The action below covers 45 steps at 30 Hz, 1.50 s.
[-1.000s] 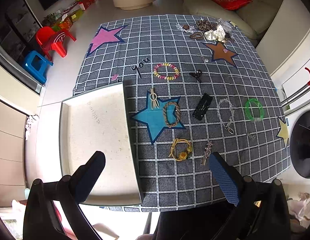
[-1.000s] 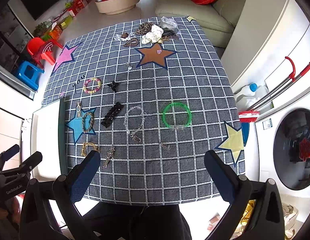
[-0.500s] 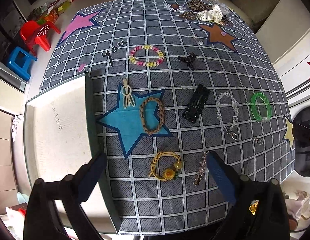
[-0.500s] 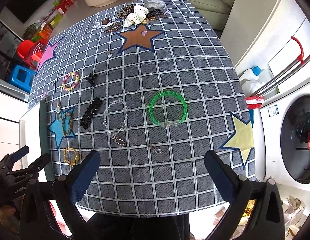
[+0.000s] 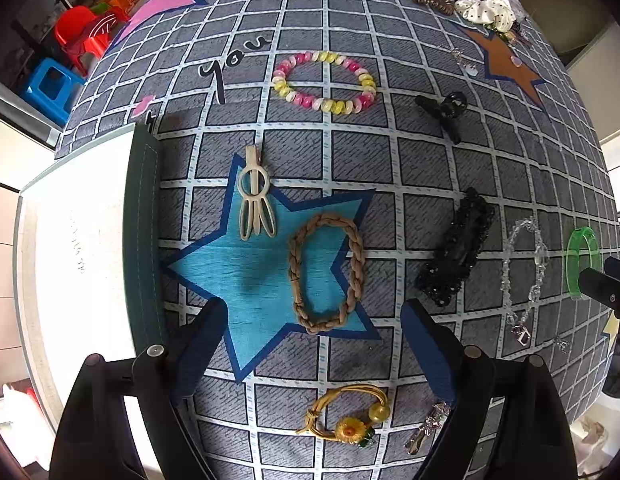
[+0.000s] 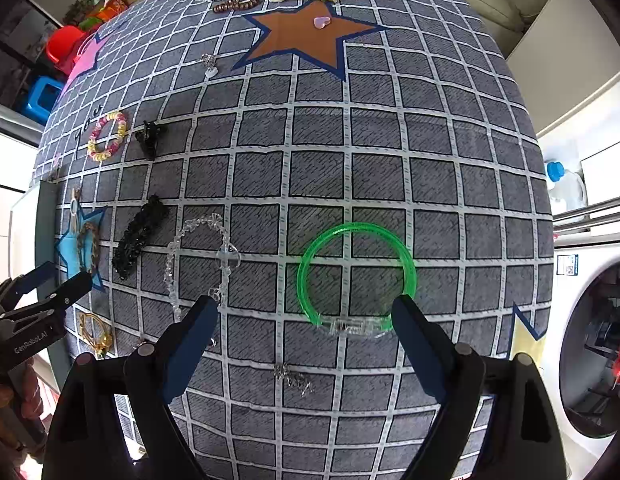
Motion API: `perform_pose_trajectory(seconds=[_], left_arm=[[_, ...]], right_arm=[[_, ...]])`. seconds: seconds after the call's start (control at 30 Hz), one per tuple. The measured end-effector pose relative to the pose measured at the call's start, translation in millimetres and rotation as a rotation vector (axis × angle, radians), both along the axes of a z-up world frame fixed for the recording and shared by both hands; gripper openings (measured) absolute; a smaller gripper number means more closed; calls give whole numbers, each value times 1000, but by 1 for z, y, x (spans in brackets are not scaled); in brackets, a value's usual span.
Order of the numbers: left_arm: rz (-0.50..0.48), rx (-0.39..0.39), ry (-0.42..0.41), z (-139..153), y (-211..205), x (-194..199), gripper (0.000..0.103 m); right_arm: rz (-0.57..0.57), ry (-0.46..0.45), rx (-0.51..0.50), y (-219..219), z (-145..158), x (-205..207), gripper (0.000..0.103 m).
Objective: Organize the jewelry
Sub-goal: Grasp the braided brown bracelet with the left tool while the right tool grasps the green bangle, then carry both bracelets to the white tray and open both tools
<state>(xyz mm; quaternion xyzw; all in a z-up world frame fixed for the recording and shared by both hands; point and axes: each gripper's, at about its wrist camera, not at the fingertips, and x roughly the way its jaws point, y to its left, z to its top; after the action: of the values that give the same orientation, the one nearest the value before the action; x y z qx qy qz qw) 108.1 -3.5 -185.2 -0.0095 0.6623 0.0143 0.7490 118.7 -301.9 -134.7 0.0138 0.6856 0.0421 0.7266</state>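
Left wrist view: left gripper [image 5: 312, 346], jaws closing on nothing yet, straddles the braided bracelet [image 5: 327, 270] lying on the blue star; right gripper [image 6: 304, 332], likewise narrowing and empty, flanks the green bangle [image 6: 356, 276]; centre each ring before pinching its near rim

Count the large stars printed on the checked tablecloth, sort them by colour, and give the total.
Pink star: 1
Blue star: 1
Brown star: 1
Yellow star: 1
Total: 4
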Motion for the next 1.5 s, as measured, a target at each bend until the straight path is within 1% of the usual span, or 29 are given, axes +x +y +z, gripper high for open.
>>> perform_pose_trajectory(seconds=[0.03,0.07,0.1,0.13,0.2,0.23,0.3,0.37,0.4,0.43,0.47,0.53,0.57,0.6,0.63,0.67,0.7,0.77,0.8,0.87,1.0,1.03,1.1,1.13,1.23,1.33,1.37,1.43,1.5], left_arm=[[4,0,8,-4,1,1,95],[9,0,16,-9,2,2,92],[13,-4,25,-12,3,3,89],[18,-8,4,-12,4,3,89],[8,-5,4,-13,5,5,89],[6,-5,4,-14,4,5,89],[5,-9,-5,-14,4,5,85],[-10,-10,-15,-8,0,9,70],[-20,-11,-18,-6,-3,13,64],[-29,-10,-19,-4,-6,15,52],[-37,-11,-21,-2,-9,17,36],[-40,-23,-11,1,-11,20,19],[-33,-39,-5,4,-15,23,19],[-19,-55,-7,7,-16,25,19],[-4,-67,-11,11,-18,27,19],[10,-74,-16,16,-19,28,19],[23,-80,-22,22,-20,28,19],[43,-82,-37,36,-25,29,19],[51,-80,-46,39,-25,28,19],[66,-75,-59,52,-29,28,19],[103,-72,-94,64,-29,17,19],[111,-75,-102,68,-26,13,19],[117,-75,-115,70,-6,-1,19],[118,-74,-117,73,-4,-2,19],[119,-95,-137,80,26,-17,19],[113,-109,-152,89,48,-25,19],[112,-108,-156,92,54,-27,19],[115,-103,-170,98,71,-32,19],[122,-90,-185,103,89,-36,19]], right_arm=[[9,10,-3,1,-5,3,87],[18,19,-4,2,-10,5,85],[29,30,-7,4,-15,7,79],[39,42,-9,6,-20,8,75],[51,60,-11,9,-29,9,70],[65,41,-30,12,-29,9,70],[105,31,-55,21,-31,10,70],[139,25,-85,30,-33,9,69],[149,22,-95,33,-33,8,67],[152,18,-90,37,-33,7,61],[156,16,-90,41,-34,6,58],[161,16,-88,46,-34,6,47],[164,15,-88,52,-37,6,43],[167,13,-87,57,-39,3,34],[169,12,-88,62,-42,3,20],[167,15,-77,64,-44,0,11],[158,23,-60,59,-41,1,7],[156,16,-51,48,-33,3,7],[154,9,-40,45,-30,3,7],[145,-6,-3,33,-20,5,7],[145,-39,84,20,2,10,7],[148,-45,100,19,7,12,7],[147,-55,121,19,17,15,7],[144,-61,132,20,20,16,7],[142,-81,150,27,32,12,7],[140,-103,148,43,46,8,7],[141,-111,157,52,49,1,7],[151,-125,175,71,52,2,7],[178,-142,193,99,56,7,7]])
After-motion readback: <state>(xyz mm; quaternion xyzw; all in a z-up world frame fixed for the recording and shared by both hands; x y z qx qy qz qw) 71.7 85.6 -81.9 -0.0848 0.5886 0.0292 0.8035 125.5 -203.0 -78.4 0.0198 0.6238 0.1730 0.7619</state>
